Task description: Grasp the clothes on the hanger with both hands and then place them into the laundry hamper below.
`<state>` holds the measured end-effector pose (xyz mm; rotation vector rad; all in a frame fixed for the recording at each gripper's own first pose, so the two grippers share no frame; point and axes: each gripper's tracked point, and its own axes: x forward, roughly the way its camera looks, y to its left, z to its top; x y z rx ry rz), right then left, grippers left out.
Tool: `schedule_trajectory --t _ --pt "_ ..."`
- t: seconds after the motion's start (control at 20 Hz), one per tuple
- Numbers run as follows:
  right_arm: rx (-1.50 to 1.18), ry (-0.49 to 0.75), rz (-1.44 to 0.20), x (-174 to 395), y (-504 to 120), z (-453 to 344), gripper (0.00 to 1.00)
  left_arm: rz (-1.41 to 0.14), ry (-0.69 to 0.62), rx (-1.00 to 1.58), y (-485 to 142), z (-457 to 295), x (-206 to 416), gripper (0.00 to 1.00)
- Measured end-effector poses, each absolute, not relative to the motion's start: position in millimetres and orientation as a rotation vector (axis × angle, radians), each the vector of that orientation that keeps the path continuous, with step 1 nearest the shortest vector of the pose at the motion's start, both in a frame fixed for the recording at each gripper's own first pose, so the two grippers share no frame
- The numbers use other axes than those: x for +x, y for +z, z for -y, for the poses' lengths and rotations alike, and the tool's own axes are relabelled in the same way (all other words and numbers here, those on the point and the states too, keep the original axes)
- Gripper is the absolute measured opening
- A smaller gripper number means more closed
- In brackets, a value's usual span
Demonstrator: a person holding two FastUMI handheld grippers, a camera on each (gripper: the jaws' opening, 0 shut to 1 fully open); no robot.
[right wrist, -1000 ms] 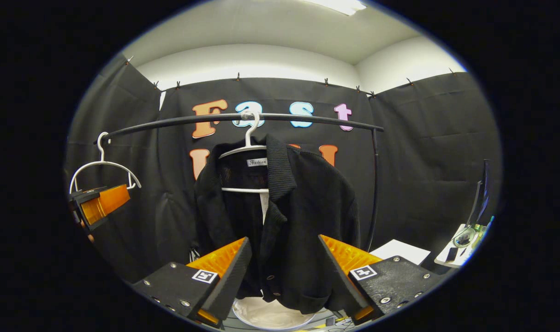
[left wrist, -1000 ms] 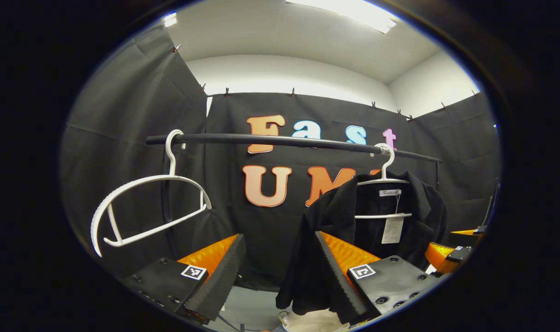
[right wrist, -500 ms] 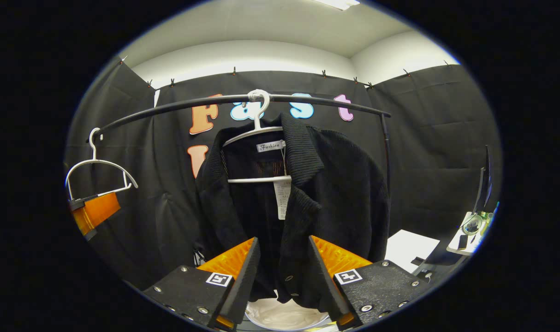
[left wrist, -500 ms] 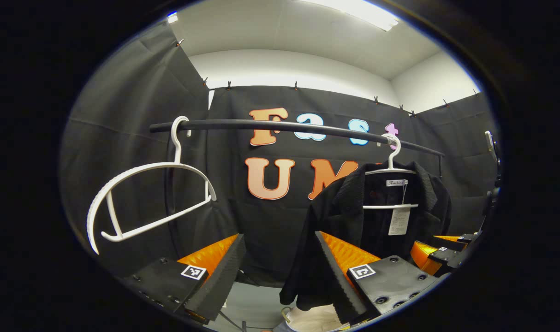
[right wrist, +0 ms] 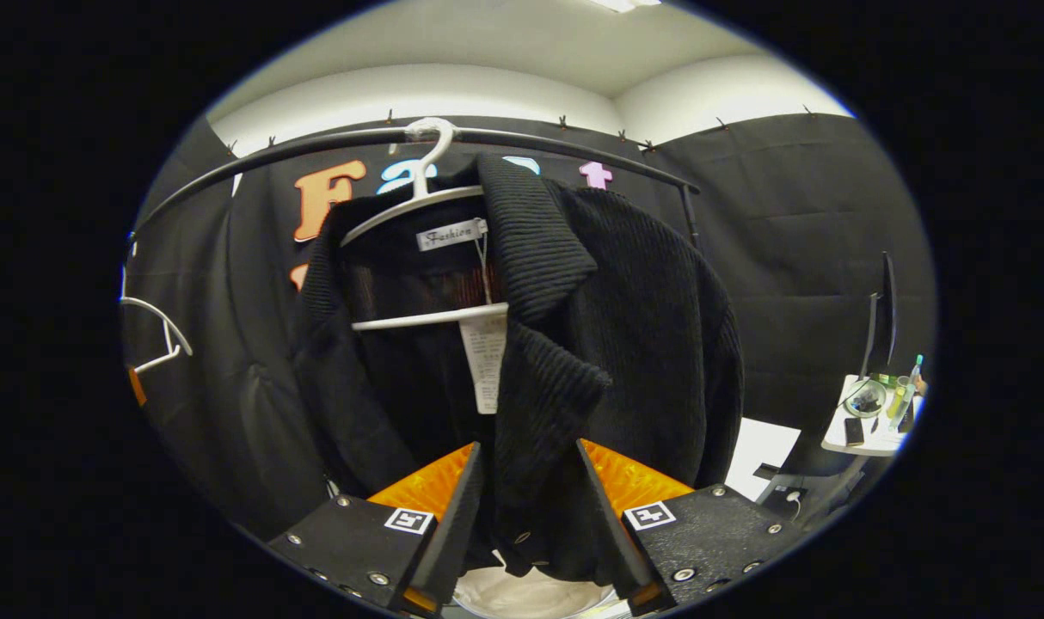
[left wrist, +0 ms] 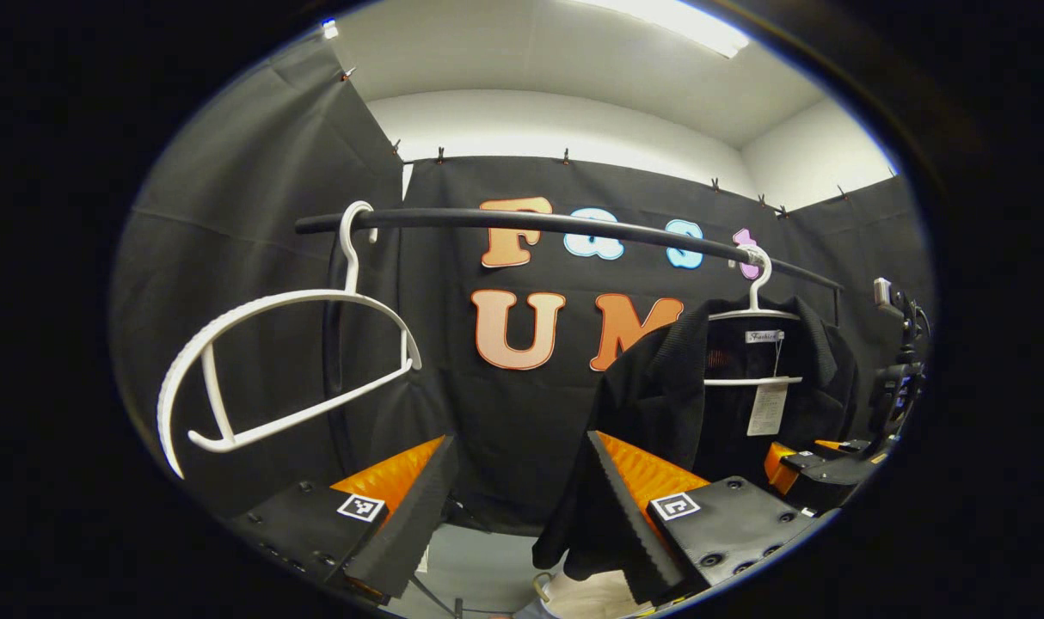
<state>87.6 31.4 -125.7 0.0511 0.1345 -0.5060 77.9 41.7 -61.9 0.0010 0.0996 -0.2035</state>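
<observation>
- Centrally in the right gripper view hangs the black ribbed jacket, draped on a white hanger whose hook sits over the black rail; its front is open, with a paper tag dangling inside
- In the left gripper view the same jacket hangs toward the right end of the rail, on its hanger
- Below the jacket's hem a pale round rim of the laundry hamper shows between the fingers of the right tool; in the left gripper view a bit of the hamper peeks out under the hem
- An empty white hanger hangs at the left end of the rail, tilted, well apart from the jacket; the right gripper view catches it at its left edge
- At the far right a small counter carries small items too small to tell; a white sheet lies near it
- Right tool: fingers apart, with the jacket's front edge and lower placket hanging between them; whether either finger touches the cloth I cannot tell. It also shows at the right edge of the left gripper view, close to the jacket
- Left tool: fingers wide apart, holding nothing, just left of the jacket's sleeve; the right finger overlaps the sleeve in the picture, contact unclear
</observation>
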Motion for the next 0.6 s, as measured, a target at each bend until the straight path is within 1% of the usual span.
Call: schedule_trajectory --t 0.05,0.1,0.15,0.2,0.25,0.35,0.4,0.45,0.5,0.55,0.6 --pt "0.049 -0.523 -0.134 93 -127 -26 0.60 -0.103 -0.203 0.002 -63 -42 80 0.96" --pt "0.051 -0.531 -0.134 99 -129 -23 0.66 -0.104 -0.204 0.003 -65 -42 81 0.96" --pt "0.052 -0.536 -0.135 104 -130 -18 0.66 -0.104 -0.205 0.006 -65 -42 83 0.96" --pt "0.051 -0.539 -0.134 104 -128 -13 0.60 -0.103 -0.203 0.010 -65 -42 84 0.96" --pt "0.046 -0.541 -0.131 104 -129 -11 0.66 -0.103 -0.200 0.014 -67 -42 87 0.96" --pt "0.027 -0.549 -0.127 103 -128 -4 0.66 -0.108 -0.202 0.014 -72 -39 91 0.96" --pt "0.021 -0.552 -0.126 104 -128 1 0.63 -0.113 -0.206 0.013 -75 -36 92 0.96" --pt "0.020 -0.548 -0.126 105 -127 2 0.48 -0.120 -0.211 0.011 -77 -33 95 1.00" --pt "0.024 -0.539 -0.129 105 -128 3 0.55 -0.125 -0.218 0.009 -81 -28 96 0.96" --pt "0.027 -0.529 -0.132 104 -127 3 0.39 -0.127 -0.228 0.006 -83 -23 97 0.96" --pt "0.025 -0.518 -0.133 101 -126 3 0.34 -0.123 -0.244 0.000 -84 -17 97 0.96"
